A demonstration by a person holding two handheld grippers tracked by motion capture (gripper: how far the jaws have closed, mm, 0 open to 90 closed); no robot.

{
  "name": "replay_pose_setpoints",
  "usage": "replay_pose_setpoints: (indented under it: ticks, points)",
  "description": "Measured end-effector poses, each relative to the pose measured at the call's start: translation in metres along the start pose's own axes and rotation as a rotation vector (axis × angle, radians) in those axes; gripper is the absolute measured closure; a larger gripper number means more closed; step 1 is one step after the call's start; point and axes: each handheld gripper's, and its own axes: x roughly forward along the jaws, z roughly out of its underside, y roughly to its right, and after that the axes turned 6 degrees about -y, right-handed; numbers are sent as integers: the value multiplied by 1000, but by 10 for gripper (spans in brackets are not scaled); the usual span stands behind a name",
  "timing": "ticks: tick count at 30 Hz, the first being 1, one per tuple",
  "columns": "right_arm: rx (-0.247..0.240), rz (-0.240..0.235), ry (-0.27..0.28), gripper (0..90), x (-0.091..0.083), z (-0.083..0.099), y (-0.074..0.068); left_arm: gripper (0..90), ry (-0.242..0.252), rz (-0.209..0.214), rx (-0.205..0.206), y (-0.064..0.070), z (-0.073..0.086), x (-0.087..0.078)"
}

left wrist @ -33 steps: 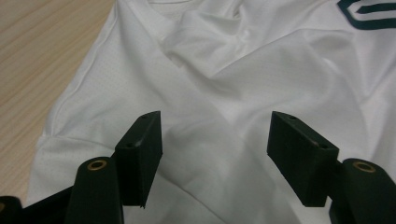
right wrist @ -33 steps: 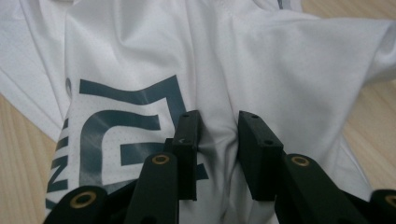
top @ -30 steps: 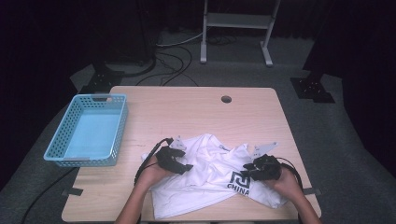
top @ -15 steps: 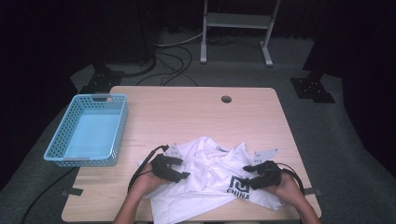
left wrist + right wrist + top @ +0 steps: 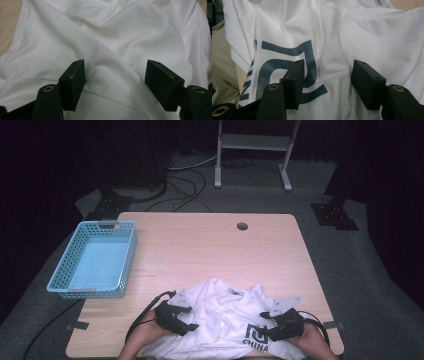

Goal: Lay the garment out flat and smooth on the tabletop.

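Observation:
A white T-shirt (image 5: 225, 312) with a dark "CHINA" print lies crumpled at the near edge of the wooden table (image 5: 210, 245). My left gripper (image 5: 187, 325) rests on the shirt's left part. Its jaws stand open astride a raised fold of the white cloth (image 5: 110, 62), as the left gripper (image 5: 115, 82) view shows. My right gripper (image 5: 272, 332) sits on the shirt's right part beside the print. In its own view the right gripper (image 5: 327, 82) is open, with bunched cloth and the dark logo (image 5: 284, 65) between and under its jaws.
An empty light-blue plastic basket (image 5: 95, 260) stands at the table's left edge. A round cable hole (image 5: 242, 226) is near the far edge. Beyond the table, cables and a metal stand (image 5: 252, 150) sit on the dark floor.
Both grippers have drawn back toward the near edge of the table, and the shirt has slid a little that way with them.

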Motion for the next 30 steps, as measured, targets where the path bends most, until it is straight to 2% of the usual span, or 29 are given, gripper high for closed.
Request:
replay_pose_setpoints:
  ticks: [2, 5, 9, 13, 16, 18, 20, 24, 27, 30]
  points:
    - [-6, 5, -3, 439, 0, 0, 0, 297, 17, 7, 6, -5, -7, 1]
    - [-5, 6, -2, 438, 0, 0, -1, 285, 23, -7, 23, -14, -22, 4]
    - [0, 9, 20, 433, 0, 2, -1, 288, 23, -30, 42, -33, -41, 10]
    - [0, 11, 17, 421, 1, 2, -2, 343, 10, -59, 24, -60, -52, 15]
    - [-3, 13, 18, 418, 1, 2, -2, 400, 4, -43, 13, -75, -56, 18]
    - [-4, 12, 20, 416, 1, 2, -2, 427, -26, -44, 33, -79, -57, 24]
    - [-6, 12, 19, 413, 1, 2, -2, 457, -23, -31, 46, -81, -56, 28]
    - [-5, 12, 27, 412, 1, 3, -2, 497, -11, -14, 32, -86, -57, 31]
    - [-5, 11, 29, 409, 1, 4, -2, 474, -26, 3, 33, -90, -62, 30]
    - [-6, 11, 29, 409, 1, 4, -2, 469, -19, 5, 27, -94, -66, 26]
